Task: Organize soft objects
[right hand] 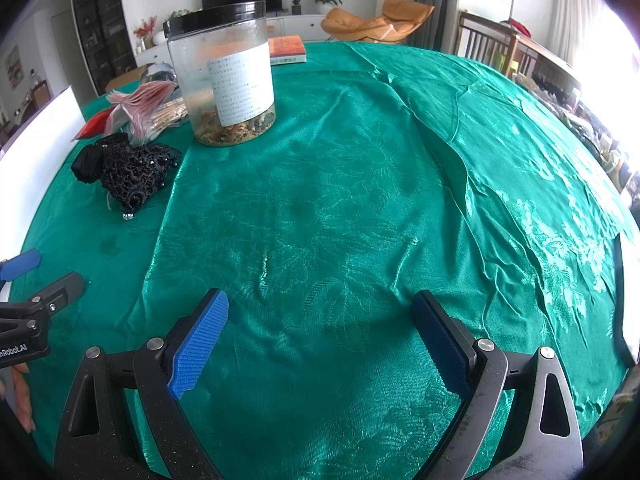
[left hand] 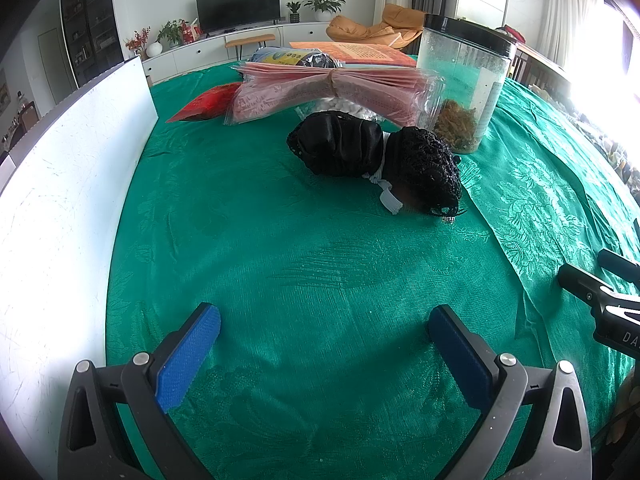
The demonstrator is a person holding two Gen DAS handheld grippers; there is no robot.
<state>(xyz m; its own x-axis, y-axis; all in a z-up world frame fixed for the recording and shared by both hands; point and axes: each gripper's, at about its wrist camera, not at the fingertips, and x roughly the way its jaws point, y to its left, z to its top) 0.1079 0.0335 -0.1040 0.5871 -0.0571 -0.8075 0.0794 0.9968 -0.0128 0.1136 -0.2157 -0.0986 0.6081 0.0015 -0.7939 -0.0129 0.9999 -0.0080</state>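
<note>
Green damask tablecloth (left hand: 280, 240) bare ahead of us, our left gripper (left hand: 324, 322) released, our right gripper (right hand: 320, 308) likewise released, black lace bundle (left hand: 376, 156) mid-table, apart from both, beside plastic jar (left hand: 464, 84), white board (left hand: 72, 168) bounding left edge.

Shiny emerald-green floral-damask tablecloth (right hand: 360, 200), black lace-and-satin fabric bundle (left hand: 372, 156), pink bagged paper stack (left hand: 328, 92), blue ribbed gripper pads (left hand: 188, 356).

1. I see the bench (left hand: 280, 240) draped in a green patterned cloth (right hand: 360, 200).
2. On it lie a black lace bundle (left hand: 376, 156), a pink packet (left hand: 328, 94), a clear jar (right hand: 224, 76), a book (right hand: 286, 49) and a red packet (left hand: 204, 102).
</note>
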